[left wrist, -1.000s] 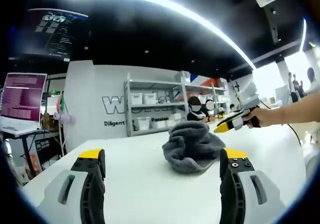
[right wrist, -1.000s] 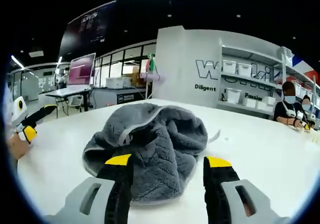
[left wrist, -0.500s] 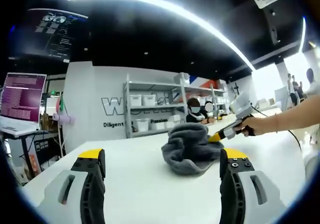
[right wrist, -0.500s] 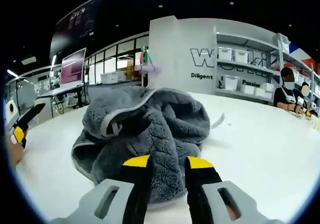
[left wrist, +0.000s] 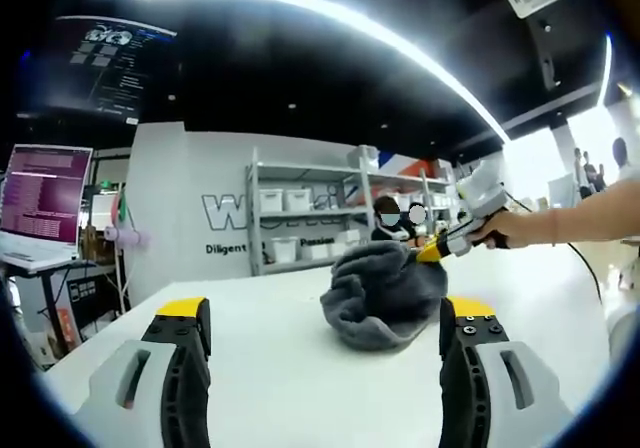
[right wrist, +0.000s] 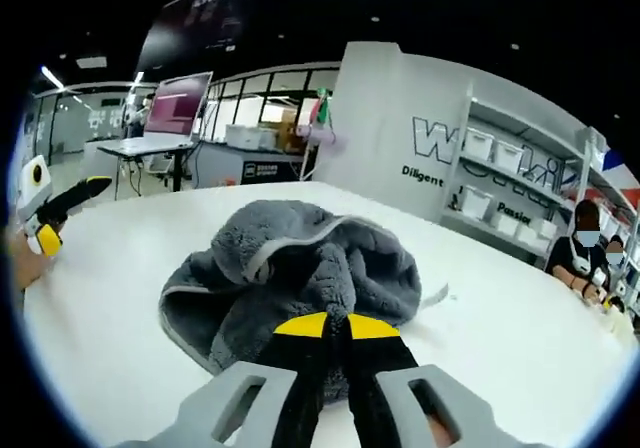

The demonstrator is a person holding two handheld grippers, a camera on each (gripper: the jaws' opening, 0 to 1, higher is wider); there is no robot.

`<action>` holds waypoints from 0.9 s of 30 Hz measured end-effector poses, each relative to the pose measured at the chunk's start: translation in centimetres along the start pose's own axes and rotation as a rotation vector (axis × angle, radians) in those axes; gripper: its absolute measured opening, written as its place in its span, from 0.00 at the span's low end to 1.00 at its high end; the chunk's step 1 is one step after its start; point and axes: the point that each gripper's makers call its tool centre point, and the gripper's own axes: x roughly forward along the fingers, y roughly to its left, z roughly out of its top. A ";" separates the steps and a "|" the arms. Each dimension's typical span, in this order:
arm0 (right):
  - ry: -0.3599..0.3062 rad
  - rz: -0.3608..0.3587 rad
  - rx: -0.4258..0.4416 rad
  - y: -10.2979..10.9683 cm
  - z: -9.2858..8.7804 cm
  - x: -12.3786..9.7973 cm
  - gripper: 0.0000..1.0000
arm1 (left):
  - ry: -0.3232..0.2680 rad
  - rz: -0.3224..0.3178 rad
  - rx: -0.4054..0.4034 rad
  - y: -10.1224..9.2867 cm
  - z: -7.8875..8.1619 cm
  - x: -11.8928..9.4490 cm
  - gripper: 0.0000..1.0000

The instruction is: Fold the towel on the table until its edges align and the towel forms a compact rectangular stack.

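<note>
A crumpled grey towel (left wrist: 383,293) lies in a heap on the white table (left wrist: 270,368). My left gripper (left wrist: 326,313) stands open well short of it, nothing between its yellow-tipped jaws. My right gripper (left wrist: 441,247), held by a hand, comes in from the right at the heap's upper right side. In the right gripper view the towel (right wrist: 290,263) sits just ahead, and my right gripper (right wrist: 337,325) is shut on a raised fold of it. The left gripper (right wrist: 55,211) shows at the far left, over the table (right wrist: 520,358) edge.
Beyond the table's far edge stand shelves with white bins (left wrist: 290,223), a lettered wall (right wrist: 470,143) and seated people (left wrist: 388,223). A desk with a lit monitor (left wrist: 45,193) is at the left. Bare tabletop surrounds the towel on all sides.
My right gripper went from open around the towel's near part to shut on a fold, and the heap now stands a little taller. The left gripper has stayed put.
</note>
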 end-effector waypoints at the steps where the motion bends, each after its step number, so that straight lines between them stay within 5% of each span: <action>1: -0.008 0.003 -0.005 0.1 0.6 -0.2 0.01 | -0.001 0.000 -0.001 0.0 0.0 0.0 0.93; 8: -0.058 -0.011 -0.092 0.5 3.9 -1.3 0.01 | -0.001 0.000 -0.003 0.0 0.0 0.0 0.93; 27: -0.203 -0.058 -0.156 -0.1 12.5 -5.6 0.01 | -0.012 -0.003 -0.013 0.0 0.2 0.0 0.92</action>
